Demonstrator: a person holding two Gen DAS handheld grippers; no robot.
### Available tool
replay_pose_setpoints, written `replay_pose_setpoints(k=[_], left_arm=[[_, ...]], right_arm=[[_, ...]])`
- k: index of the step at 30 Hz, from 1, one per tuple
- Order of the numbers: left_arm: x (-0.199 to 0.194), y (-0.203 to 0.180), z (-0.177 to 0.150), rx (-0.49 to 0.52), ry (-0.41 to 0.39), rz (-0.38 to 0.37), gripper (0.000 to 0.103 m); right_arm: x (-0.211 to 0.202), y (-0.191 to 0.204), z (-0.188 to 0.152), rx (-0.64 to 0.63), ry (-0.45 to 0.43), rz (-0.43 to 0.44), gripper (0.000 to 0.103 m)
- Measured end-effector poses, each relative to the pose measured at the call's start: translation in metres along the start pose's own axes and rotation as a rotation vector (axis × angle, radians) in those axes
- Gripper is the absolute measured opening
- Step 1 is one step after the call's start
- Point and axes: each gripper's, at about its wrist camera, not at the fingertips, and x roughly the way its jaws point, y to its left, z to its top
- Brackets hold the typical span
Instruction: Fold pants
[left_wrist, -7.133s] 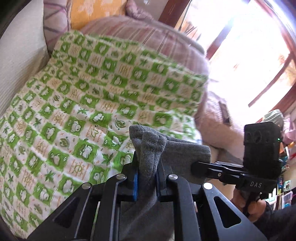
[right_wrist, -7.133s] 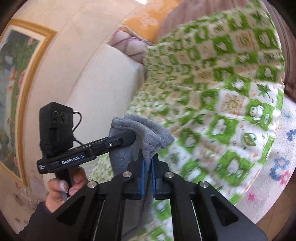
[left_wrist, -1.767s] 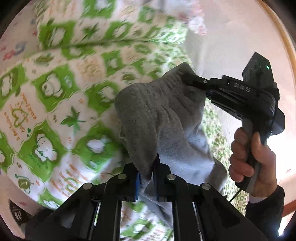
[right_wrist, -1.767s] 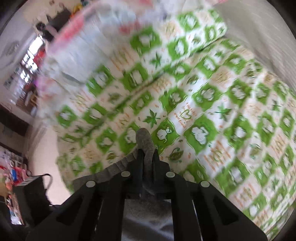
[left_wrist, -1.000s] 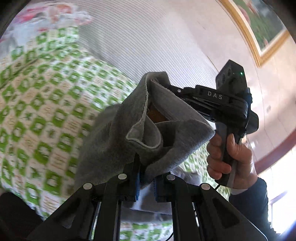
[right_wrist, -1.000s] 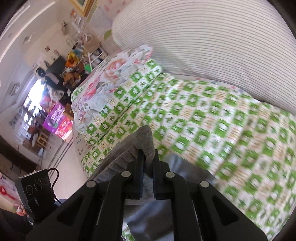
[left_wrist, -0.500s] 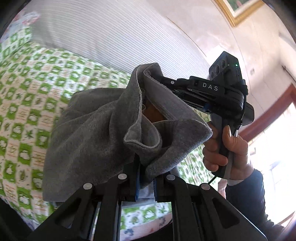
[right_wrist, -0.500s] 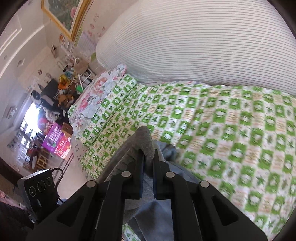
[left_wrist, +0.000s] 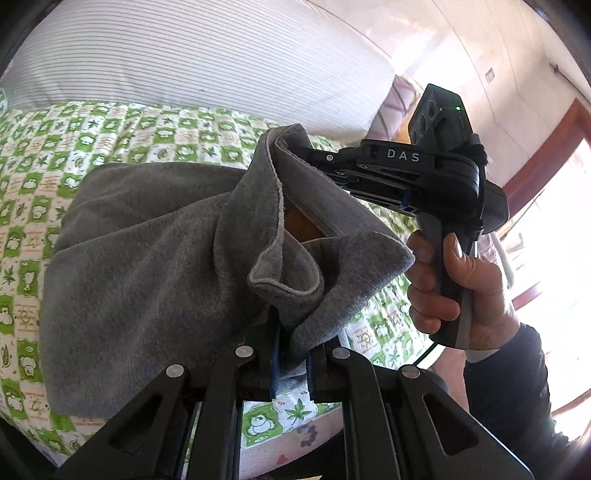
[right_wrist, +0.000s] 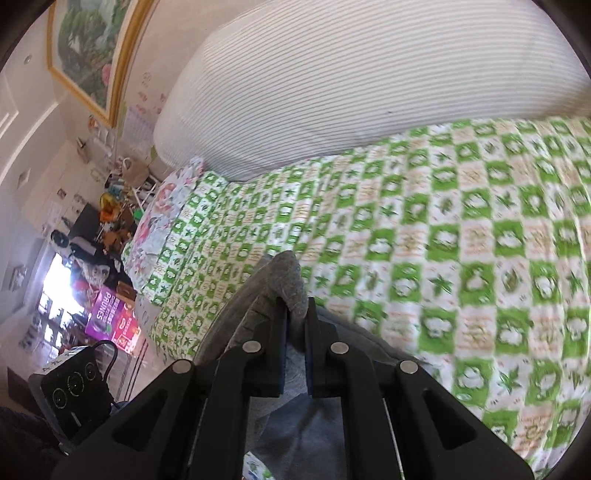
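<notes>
Left wrist view: a green-and-white checked cover (left_wrist: 122, 136) is spread over the bed, with a white ribbed cushion (left_wrist: 192, 59) rising behind it and a red-brown window frame (left_wrist: 543, 155) at far right. One pair of grey pants (left_wrist: 147, 251) is in view, folded over and draped across the cover, its long axis running from the lower left up toward the right. The left gripper (left_wrist: 291, 354) has its jaws clenched on a bunched grey edge at the near end. The right gripper (left_wrist: 295, 149) pinches the raised corner higher up, and the cloth hides its fingertips. Between the two grips the edge sags in a loose loop, showing an orange lining inside. A hand (left_wrist: 458, 288) in a dark sleeve holds the right gripper's handle, which blocks part of the bed behind it. Right wrist view: the right gripper (right_wrist: 295, 325) is clamped on a grey fold that pokes up between its blue-padded fingers (right_wrist: 282, 332), and the pants (right_wrist: 255, 295) fall away to the lower left. A flowered quilt (right_wrist: 159, 221) lies at the cover's (right_wrist: 443, 258) far left end, a framed picture (right_wrist: 92, 48) hangs on the wall above, and a purple box (right_wrist: 110, 314) sits among floor clutter. The left gripper's black camera block (right_wrist: 74, 384) shows at lower left. Two grippers, one hand.
</notes>
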Motion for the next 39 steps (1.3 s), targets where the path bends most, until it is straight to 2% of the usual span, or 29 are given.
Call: replay_pose_setpoints(k=[8,31,34,35,39], left_arm=[[0.017,-0.002,0.002,0.022,0.027,0.015,0.009],[0.050,-0.013,-0.006,0.081,0.091,0.067,0.009],[0.054,-0.017,-0.005,0.113,0.104,0.075,0.009],[0.055,-0.017,-0.006,0.120,0.109,0.082,0.010],[0.051,-0.018,-0.008,0.123,0.124,0.074,0.024]], right_arm=[[-0.006,-0.022,-0.011,0.040,-0.014,-0.001,0.008],[-0.012,-0.053,-0.036,0.097,-0.041,-0.006,0.008],[-0.016,-0.057,-0.039,0.113,-0.057,0.000,0.009],[-0.016,-0.058,-0.040,0.119,-0.058,-0.005,0.012],[-0.022,-0.064,-0.045,0.155,-0.060,-0.074,0.038]])
